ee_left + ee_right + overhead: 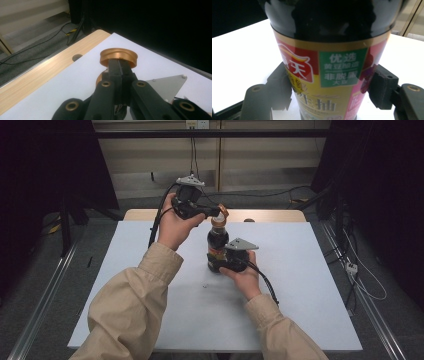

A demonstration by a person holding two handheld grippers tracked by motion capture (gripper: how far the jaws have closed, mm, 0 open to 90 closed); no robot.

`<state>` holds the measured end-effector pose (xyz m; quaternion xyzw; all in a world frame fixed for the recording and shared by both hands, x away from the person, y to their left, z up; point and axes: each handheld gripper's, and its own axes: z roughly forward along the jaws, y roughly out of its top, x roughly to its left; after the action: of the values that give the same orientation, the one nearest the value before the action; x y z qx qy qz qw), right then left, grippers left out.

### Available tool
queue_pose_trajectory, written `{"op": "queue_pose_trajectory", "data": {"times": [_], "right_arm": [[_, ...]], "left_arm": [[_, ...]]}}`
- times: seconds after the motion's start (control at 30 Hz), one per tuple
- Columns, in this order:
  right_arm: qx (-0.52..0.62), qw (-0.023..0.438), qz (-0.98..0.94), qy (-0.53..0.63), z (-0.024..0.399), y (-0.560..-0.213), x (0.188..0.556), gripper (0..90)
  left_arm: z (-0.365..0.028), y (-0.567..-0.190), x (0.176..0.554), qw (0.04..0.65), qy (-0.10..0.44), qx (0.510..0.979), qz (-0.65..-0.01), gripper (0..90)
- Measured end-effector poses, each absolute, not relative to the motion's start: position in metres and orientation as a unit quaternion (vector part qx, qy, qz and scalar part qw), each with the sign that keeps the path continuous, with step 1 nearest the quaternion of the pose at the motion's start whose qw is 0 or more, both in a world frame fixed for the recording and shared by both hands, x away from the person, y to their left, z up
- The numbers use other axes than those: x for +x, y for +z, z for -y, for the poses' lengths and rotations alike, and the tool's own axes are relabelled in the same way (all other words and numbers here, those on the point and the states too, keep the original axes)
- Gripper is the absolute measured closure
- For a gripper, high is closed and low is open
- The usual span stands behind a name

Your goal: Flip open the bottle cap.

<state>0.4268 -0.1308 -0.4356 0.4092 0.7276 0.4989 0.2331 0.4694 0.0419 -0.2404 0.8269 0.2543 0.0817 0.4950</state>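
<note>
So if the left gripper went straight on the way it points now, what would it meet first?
The left gripper is already shut on the rim of the orange cap, so the cap lies first in its line. Beyond the cap, the white table seems free up to its far edge, though depth is hard to judge.

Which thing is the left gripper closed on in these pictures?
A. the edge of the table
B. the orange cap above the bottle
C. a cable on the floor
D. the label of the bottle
B: in the left gripper view the left gripper pinches the rim of the orange cap, while the right gripper clamps the dark bottle at its label.
</note>
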Motion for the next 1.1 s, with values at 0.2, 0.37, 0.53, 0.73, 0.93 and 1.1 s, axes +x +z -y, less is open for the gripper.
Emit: {"op": "queue_pose_trajectory", "data": {"times": [0.2,0.37,0.53,0.73,0.93,1.1], "right_arm": [[0.409,0.234,-0.727,0.499,0.131,-0.436,0.427,30.6],[0.409,0.234,-0.727,0.499,0.131,-0.436,0.427,30.5],[0.409,0.233,-0.728,0.499,0.131,-0.436,0.427,30.5],[0.410,0.236,-0.726,0.500,0.131,-0.436,0.426,30.4],[0.412,0.237,-0.724,0.500,0.130,-0.437,0.426,30.1],[0.411,0.238,-0.724,0.500,0.130,-0.437,0.426,29.7]], "left_arm": [[-0.041,-0.238,0.469,0.495,0.084,0.827,-0.254,90.0],[-0.040,-0.239,0.470,0.491,0.083,0.829,-0.253,90.0],[-0.040,-0.239,0.470,0.493,0.082,0.828,-0.253,90.0],[-0.043,-0.238,0.469,0.496,0.083,0.826,-0.253,90.0],[-0.048,-0.236,0.468,0.500,0.076,0.826,-0.250,90.0],[-0.053,-0.237,0.466,0.503,0.073,0.824,-0.249,89.8]]}}
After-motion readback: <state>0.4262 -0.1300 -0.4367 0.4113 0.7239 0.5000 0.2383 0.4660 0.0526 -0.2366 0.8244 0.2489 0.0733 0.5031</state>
